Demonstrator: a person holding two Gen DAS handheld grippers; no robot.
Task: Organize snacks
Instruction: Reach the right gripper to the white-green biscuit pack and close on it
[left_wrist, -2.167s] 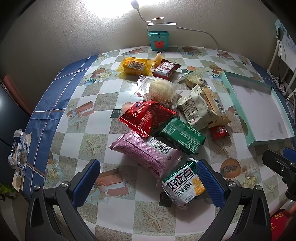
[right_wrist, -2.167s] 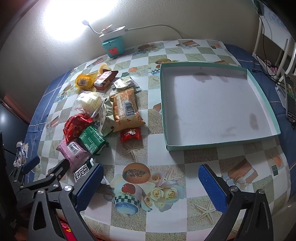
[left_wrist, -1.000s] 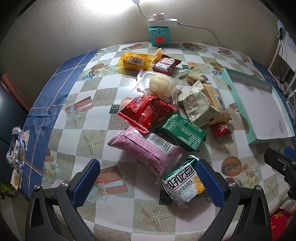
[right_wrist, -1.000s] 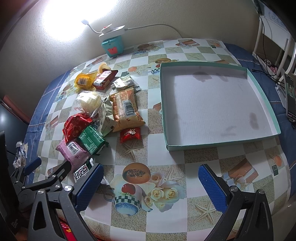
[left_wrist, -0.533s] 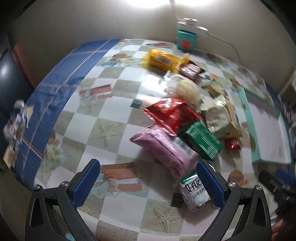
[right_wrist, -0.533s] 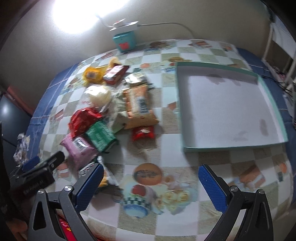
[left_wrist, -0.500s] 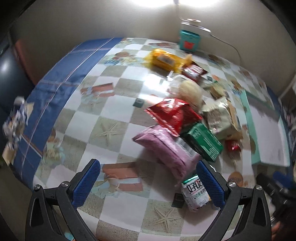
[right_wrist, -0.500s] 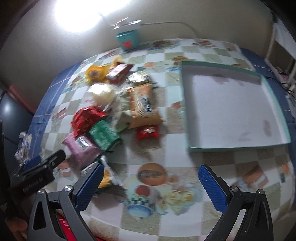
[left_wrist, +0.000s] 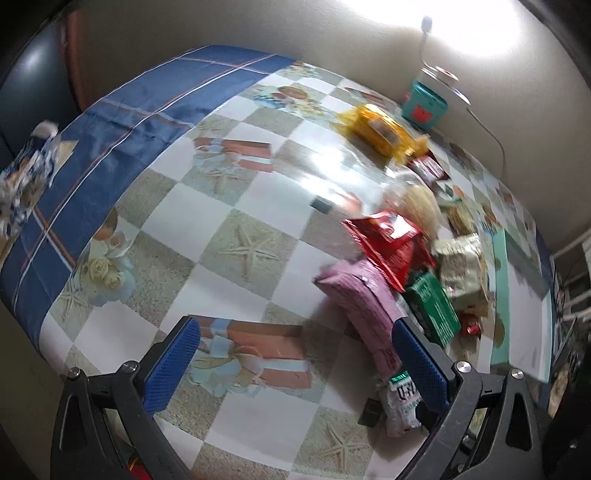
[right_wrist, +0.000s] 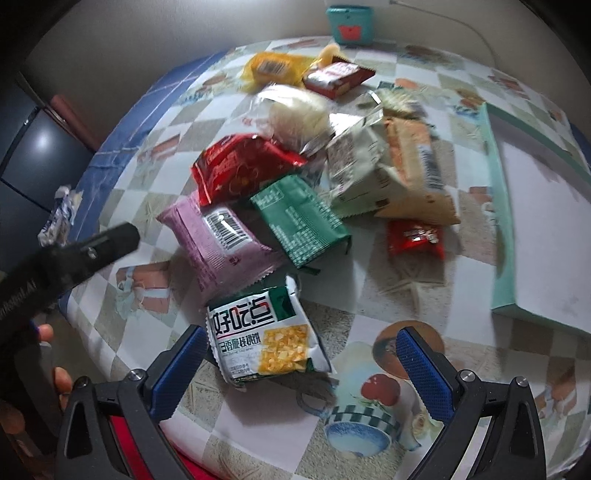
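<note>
A pile of snack packs lies on the checked tablecloth. In the right wrist view my right gripper (right_wrist: 299, 365) is open and empty, its blue pads either side of a white-and-green pack (right_wrist: 264, 332) just ahead. Behind it lie a pink pack (right_wrist: 218, 240), a green pack (right_wrist: 301, 219), a red pack (right_wrist: 240, 166), a small red pack (right_wrist: 415, 236), a beige pack (right_wrist: 391, 170) and a yellow pack (right_wrist: 271, 68). My left gripper (left_wrist: 295, 365) is open and empty over bare tablecloth, left of the pink pack (left_wrist: 364, 306). It also shows in the right wrist view (right_wrist: 74, 251).
A shallow teal-rimmed white box (right_wrist: 502, 236) lies to the right of the pile, also seen in the left wrist view (left_wrist: 500, 295). A teal lamp base (right_wrist: 351, 24) stands at the wall. A blue cloth border (left_wrist: 110, 122) runs along the table's left edge.
My left gripper has swung left, so the pile now sits at its right. My right gripper has moved left and closer, onto the white-and-green pack. Both stay open.
</note>
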